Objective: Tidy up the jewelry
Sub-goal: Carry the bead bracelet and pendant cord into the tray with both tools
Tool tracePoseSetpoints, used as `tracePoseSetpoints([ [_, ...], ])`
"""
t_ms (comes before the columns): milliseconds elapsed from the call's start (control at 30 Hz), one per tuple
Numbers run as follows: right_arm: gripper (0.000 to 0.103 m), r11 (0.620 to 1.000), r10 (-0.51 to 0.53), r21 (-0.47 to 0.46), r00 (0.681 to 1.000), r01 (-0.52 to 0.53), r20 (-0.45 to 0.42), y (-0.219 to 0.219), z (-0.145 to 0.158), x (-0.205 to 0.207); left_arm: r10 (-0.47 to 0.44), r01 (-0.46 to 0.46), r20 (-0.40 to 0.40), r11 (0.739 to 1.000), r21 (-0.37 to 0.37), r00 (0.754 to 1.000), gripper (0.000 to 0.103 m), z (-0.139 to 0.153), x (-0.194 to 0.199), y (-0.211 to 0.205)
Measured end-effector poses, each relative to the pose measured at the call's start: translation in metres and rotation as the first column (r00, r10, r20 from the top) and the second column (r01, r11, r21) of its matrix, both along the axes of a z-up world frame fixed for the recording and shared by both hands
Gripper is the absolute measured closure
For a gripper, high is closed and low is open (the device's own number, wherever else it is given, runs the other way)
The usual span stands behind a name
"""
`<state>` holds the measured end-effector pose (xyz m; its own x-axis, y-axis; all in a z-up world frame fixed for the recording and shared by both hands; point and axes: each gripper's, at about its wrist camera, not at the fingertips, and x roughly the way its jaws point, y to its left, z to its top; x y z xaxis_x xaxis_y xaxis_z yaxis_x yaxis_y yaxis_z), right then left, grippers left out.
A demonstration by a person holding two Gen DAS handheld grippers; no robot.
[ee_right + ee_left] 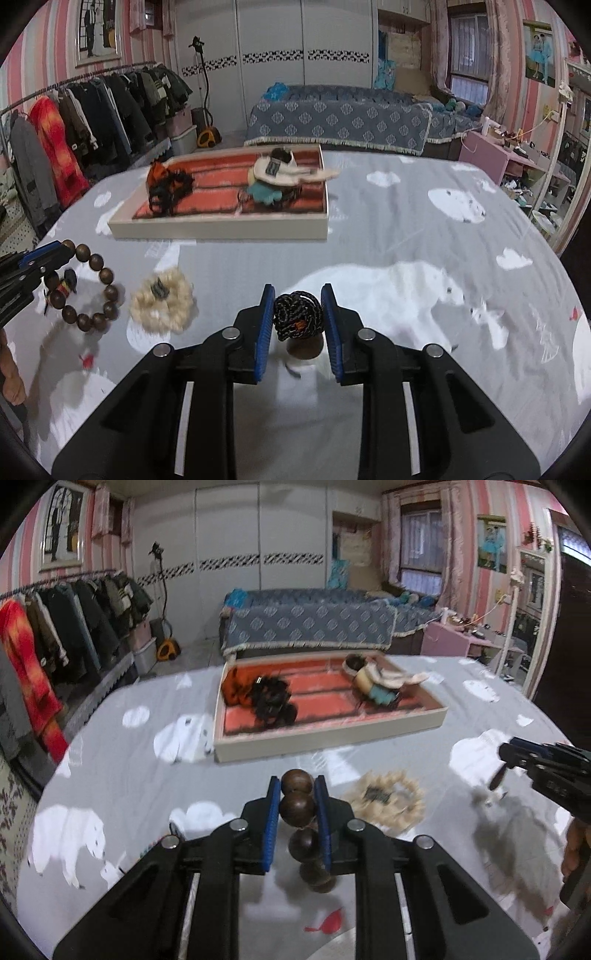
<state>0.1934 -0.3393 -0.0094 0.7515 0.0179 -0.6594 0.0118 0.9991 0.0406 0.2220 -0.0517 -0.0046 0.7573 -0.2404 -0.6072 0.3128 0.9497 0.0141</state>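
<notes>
Above grey bedspread (369, 240), tilted-down left claw (297, 794) pinches wooden bracelet (297, 806); right claw (297, 314) grips corded pendant (297, 319).

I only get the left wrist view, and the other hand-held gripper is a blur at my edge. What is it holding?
Observer: The right hand-held gripper is shut on a bundle of black braided cord, with a brown pendant hanging below it.
Operator: And my beads, is the loop whole? I see only a few.
Observer: Yes. The wooden bead bracelet hangs as a full ring from the left hand-held gripper, with a small orange-and-black charm inside the ring.
</notes>
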Motion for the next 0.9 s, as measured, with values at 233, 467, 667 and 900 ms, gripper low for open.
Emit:
tracePoseSetpoints([
  [233,0.077,1.000,0.000,0.004,0.998,0.000,0.060,-0.001,0.030,0.020,-0.049,0.050,0.064,0.999,-0.017,0.997,0.084,0.038,0.006,-0.009],
  [467,0.077,1.000,0.003,0.019,0.996,-0.005,0.093,0.000,0.054,0.057,-0.062,0.066,0.105,0.997,-0.031,0.993,0.084,0.073,0.042,-0.016],
  [667,0.077,0.999,-0.001,0.050,0.995,-0.004,0.104,-0.002,0.066,0.100,-0.057,0.062,0.090,0.996,-0.059,0.994,0.084,0.084,0.091,-0.023],
  [900,0.077,0.998,0.008,0.063,0.996,-0.013,0.085,0.001,0.064,0.169,-0.033,0.038,0.060,0.996,-0.083,0.998,0.084,0.092,0.163,-0.027],
])
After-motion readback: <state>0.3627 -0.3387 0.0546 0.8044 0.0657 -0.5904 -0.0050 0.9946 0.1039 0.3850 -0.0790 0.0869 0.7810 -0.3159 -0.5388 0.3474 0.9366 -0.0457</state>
